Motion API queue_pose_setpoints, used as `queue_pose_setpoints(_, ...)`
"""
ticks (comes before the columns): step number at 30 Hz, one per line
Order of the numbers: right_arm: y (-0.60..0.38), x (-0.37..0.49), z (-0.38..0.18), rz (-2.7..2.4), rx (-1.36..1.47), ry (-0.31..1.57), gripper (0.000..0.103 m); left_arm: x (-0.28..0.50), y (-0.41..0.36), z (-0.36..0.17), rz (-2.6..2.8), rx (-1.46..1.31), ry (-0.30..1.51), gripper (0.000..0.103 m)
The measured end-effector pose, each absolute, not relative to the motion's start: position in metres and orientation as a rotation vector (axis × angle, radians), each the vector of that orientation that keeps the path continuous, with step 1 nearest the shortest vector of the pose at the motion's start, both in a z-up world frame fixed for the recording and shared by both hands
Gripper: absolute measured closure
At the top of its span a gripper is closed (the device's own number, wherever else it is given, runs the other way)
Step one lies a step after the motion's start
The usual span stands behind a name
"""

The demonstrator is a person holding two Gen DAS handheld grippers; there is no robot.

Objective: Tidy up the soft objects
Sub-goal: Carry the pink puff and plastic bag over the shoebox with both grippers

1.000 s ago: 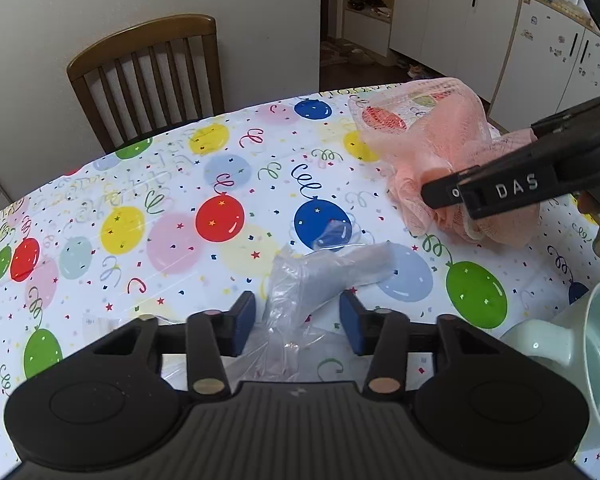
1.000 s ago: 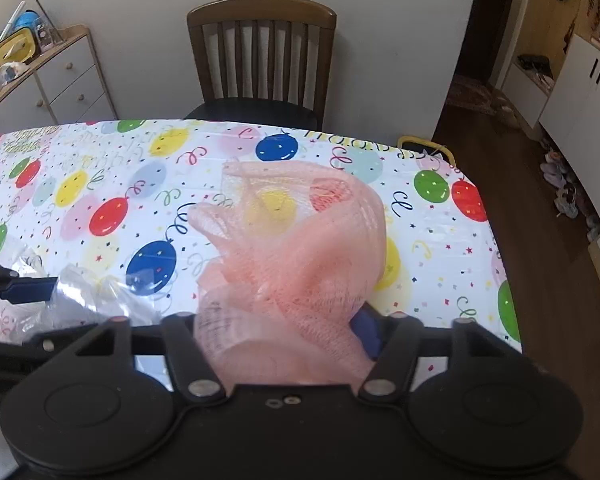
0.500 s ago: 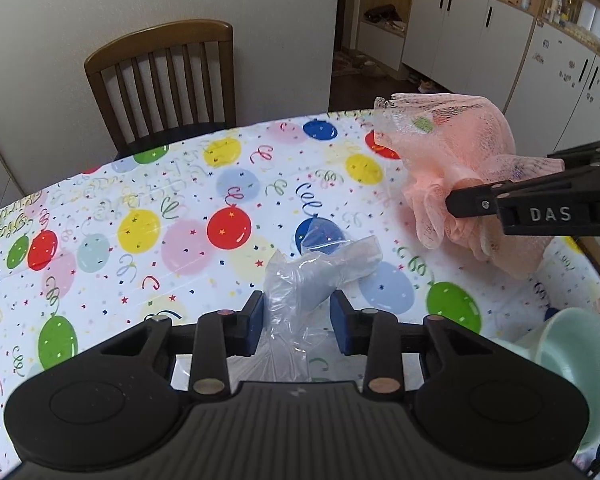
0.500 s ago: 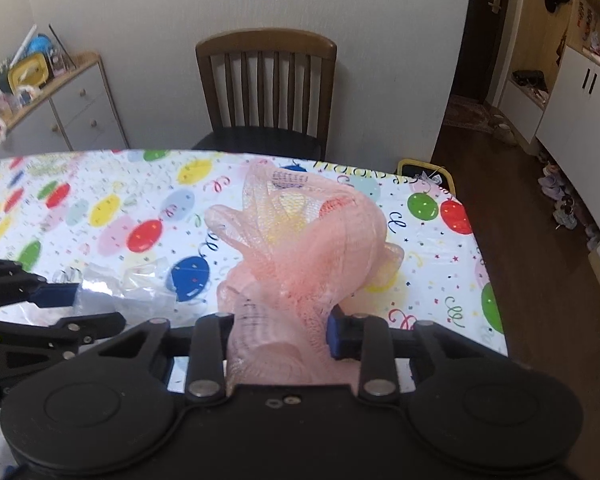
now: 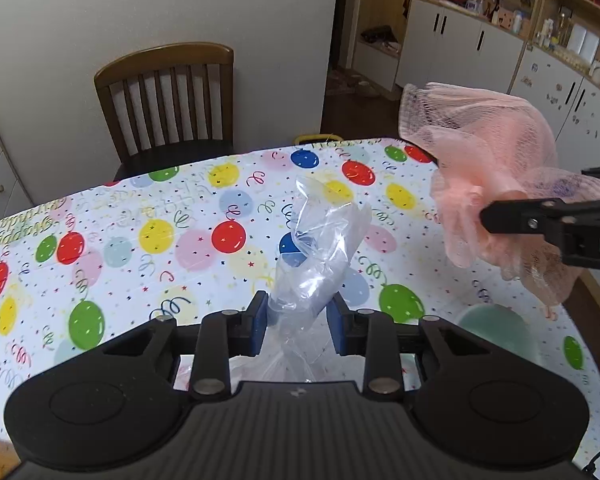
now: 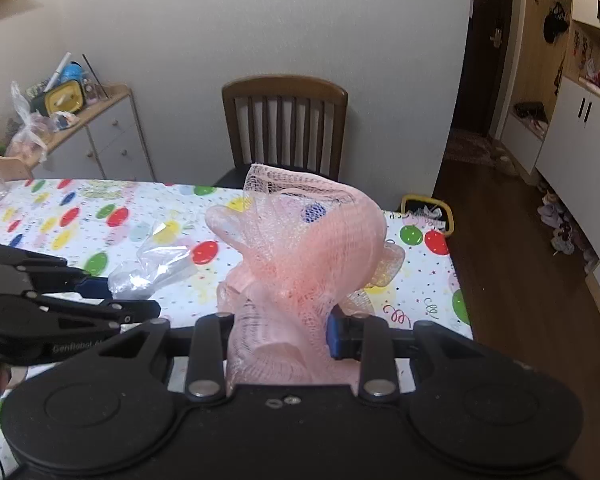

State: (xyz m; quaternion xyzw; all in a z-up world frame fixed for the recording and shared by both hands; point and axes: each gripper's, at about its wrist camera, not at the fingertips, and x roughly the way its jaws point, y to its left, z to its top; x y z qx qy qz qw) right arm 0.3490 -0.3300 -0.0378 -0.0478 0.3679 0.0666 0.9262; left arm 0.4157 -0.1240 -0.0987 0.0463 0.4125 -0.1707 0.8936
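My left gripper (image 5: 298, 316) is shut on a clear plastic bag (image 5: 320, 248) and holds it up above the balloon-print table (image 5: 140, 240); the bag also shows in the right wrist view (image 6: 152, 268). My right gripper (image 6: 280, 332) is shut on a pink mesh bath sponge (image 6: 300, 252) and holds it in the air. In the left wrist view the pink mesh sponge (image 5: 496, 168) hangs at the right, level with the bag and apart from it.
A pale green bowl (image 5: 496, 328) stands on the table under the sponge. A wooden chair (image 5: 168, 100) stands at the far table edge. A low cabinet (image 6: 100, 140) with clutter is at the left, white cupboards (image 5: 460, 52) at the right.
Both grippers have risen from the table. The bag and the sponge have lifted off the cloth with them. The left jaws have closed tighter on the bag.
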Motion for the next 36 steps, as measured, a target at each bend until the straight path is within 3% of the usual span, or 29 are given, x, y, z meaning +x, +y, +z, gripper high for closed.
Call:
queue_pose_setpoints(17, -0.277, 0.250, 0.012, 0.214, -0.158, 0.689, 0.071, 0.329, -0.076, -0.035, -0.364, -0.007, 0.831, 0.072)
queue_pose_setpoints(36, -0.154, 0.163, 0.032, 0.315, -0.097, 0.689, 0.070, 0.218, 0.044, 0.012, -0.322, -0.137, 0.819, 0.072)
